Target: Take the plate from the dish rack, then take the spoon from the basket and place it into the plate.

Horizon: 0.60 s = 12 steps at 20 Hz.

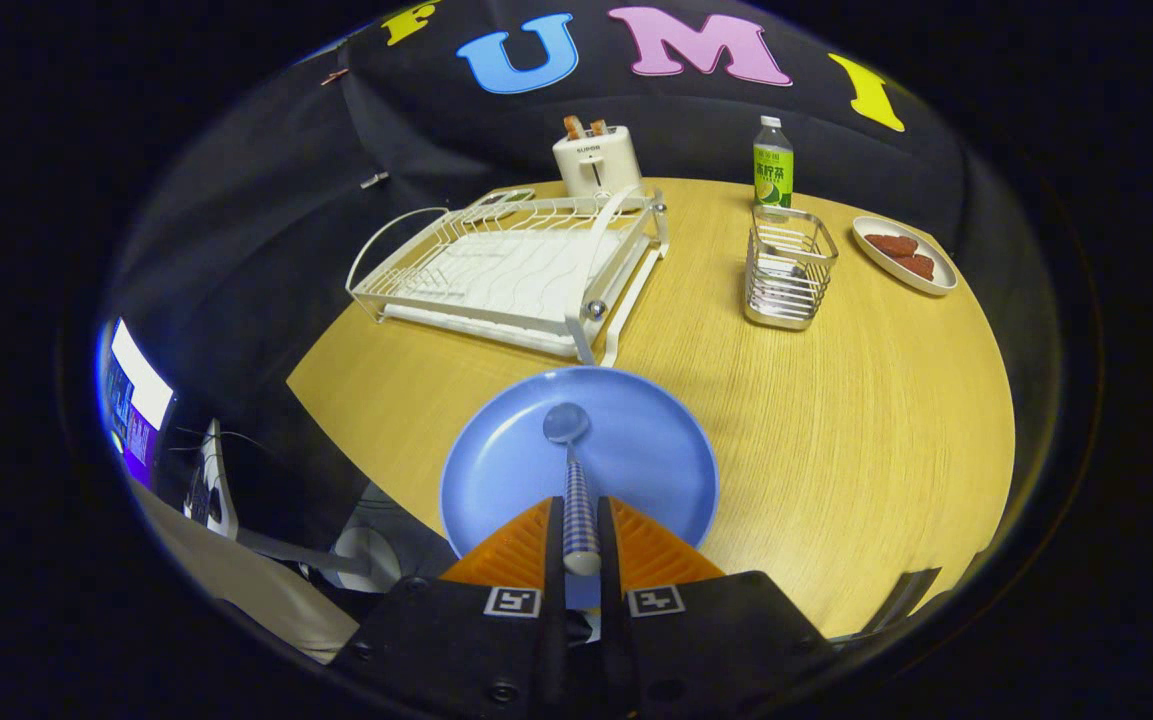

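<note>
A blue plate (636,450) lies on the wooden table just ahead of the fingers. My gripper (580,540) is shut on the spoon (576,480), both fingers pressing its checked handle. The spoon's metal bowl (566,422) hangs over the middle of the plate; whether it touches the plate I cannot tell. The white wire dish rack (521,265) stands beyond the plate with no dishes in it. The metal wire basket (786,268) stands to the right of the rack.
A white toaster (596,160) with toast sits behind the rack. A green-labelled bottle (773,165) stands behind the basket. A small white dish (904,254) with reddish food lies right of the basket. The table (886,430) ends close to the plate's left.
</note>
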Tool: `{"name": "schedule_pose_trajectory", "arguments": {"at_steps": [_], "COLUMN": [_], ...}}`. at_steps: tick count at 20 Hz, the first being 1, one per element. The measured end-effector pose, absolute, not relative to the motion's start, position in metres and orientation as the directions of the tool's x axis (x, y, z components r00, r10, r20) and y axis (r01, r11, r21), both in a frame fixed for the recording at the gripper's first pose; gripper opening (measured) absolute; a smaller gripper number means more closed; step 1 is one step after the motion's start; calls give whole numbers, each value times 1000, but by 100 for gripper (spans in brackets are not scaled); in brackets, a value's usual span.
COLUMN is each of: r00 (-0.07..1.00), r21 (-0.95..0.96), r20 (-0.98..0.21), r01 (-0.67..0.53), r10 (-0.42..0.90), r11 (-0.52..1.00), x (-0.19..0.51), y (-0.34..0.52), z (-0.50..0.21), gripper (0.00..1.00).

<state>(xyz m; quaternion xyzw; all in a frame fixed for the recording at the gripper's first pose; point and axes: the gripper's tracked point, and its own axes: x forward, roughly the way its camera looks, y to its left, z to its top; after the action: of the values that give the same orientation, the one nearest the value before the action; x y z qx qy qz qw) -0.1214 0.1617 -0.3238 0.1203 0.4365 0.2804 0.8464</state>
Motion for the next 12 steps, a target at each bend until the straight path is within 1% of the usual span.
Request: {"name": "schedule_pose_trajectory", "arguments": {"at_steps": [1,3,4,5,6,8,9,10,12], "r00": [455,443,443,450,458,464,466,469,473], "r21": [441,434,434,430,426,426,425,423,420], "r20": [-684,-703,-705,-706,-705,-703,-702,-703,-703], "r01": [-365,-353,-347,-341,-337,-334,-332,-330,-326], "r10": [570,556,553,547,541,540,538,535,531], "r11": [820,829,831,836,840,841,842,844,847], "x": [-122,-124,-123,-123,-121,-119,-117,-117,-117], "y": [161,159,158,156,155,154,153,152,150], "z": [-330,-338,-338,-339,-340,-339,-338,-339,-338], "gripper": [17,20,25,32,45,63,68,84,97]}}
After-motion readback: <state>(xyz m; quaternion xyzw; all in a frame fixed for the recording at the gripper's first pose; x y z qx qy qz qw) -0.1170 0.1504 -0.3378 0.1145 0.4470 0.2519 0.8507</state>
